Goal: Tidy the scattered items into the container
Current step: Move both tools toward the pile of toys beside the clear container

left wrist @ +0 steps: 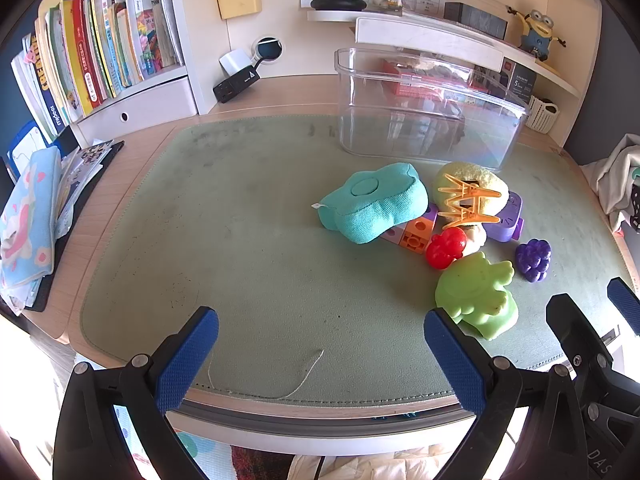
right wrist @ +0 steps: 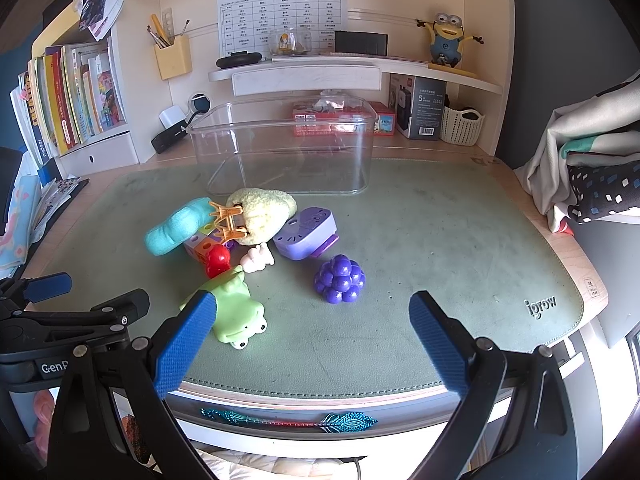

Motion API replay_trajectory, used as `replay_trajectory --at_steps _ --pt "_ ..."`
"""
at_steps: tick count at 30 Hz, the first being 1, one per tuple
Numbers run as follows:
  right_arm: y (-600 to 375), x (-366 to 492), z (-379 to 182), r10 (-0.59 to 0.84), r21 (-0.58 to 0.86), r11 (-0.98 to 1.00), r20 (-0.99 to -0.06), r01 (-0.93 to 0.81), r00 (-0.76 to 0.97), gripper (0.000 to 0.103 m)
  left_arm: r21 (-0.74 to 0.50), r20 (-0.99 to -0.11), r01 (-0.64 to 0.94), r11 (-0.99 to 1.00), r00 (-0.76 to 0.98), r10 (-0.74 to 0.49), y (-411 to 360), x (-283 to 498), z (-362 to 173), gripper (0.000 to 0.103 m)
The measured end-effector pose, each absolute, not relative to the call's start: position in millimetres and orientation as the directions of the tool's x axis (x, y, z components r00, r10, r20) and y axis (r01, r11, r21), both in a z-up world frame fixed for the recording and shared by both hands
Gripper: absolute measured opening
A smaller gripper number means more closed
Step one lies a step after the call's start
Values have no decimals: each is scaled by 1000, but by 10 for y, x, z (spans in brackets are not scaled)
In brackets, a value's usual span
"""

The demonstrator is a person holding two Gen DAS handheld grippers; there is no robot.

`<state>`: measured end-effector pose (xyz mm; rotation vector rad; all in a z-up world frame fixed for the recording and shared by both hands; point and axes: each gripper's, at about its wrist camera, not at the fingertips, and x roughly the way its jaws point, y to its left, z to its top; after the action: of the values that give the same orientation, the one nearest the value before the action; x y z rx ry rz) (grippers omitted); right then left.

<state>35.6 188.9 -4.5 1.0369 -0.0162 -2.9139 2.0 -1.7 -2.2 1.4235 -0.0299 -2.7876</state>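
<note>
Both claws hang over the near edge of the worktop [right wrist: 460, 216], pointing down at it. Left claw [left wrist: 320, 360]: jaws wide apart, nothing between them. Right claw [right wrist: 312, 344]: jaws wide apart too, nothing held; its left pad overlaps the frog [right wrist: 236, 316] in view, contact not confirmed.

Bin [right wrist: 280, 152]: clear, hard plastic, open top, nothing in it, standing at the back of the green mat [left wrist: 200, 240]. Toys lie heaped just in front of it, none inside yet.

Handling, judged by look:
- Blue cushion [left wrist: 372, 204]: soft, light, compressible. Pinch across the narrow thickness; it should give and hold well.
- Yellow plush [left wrist: 468, 184]: soft, with an orange clip [left wrist: 466, 200] lying on it. The clip is thin, stiff and spiky, and may slide off or snag if the plush is lifted first.
- Grapes [right wrist: 340, 280]: hard, bumpy, probably slick plastic, standing apart from the heap. Easiest first pick for the right claw; grip across the widest part so pads seat between bumps.
- Frog: looks rubbery and squashy; take it across the body.
- Purple box [right wrist: 308, 232], red toy [right wrist: 218, 258], blocks [left wrist: 412, 236]: rigid, small, packed touching each other; clear neighbours first.
</note>
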Motion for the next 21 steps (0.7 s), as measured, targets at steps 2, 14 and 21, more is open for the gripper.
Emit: replay_trajectory --at_steps 2,14,21 --pt "1889 355 -46 -49 26 -999 -630 42 -775 96 12 -805 1 -1000 -593 -10 -22 19 -21 101" --pt "1908 330 -35 -48 21 -999 -630 44 -775 96 51 -799 -12 -999 -601 -33 9 -27 32 101" --pt "1911 220 9 -46 -3 -998 -636 62 -770 96 61 -772 -4 -998 -634 -44 -43 -122 178 101"
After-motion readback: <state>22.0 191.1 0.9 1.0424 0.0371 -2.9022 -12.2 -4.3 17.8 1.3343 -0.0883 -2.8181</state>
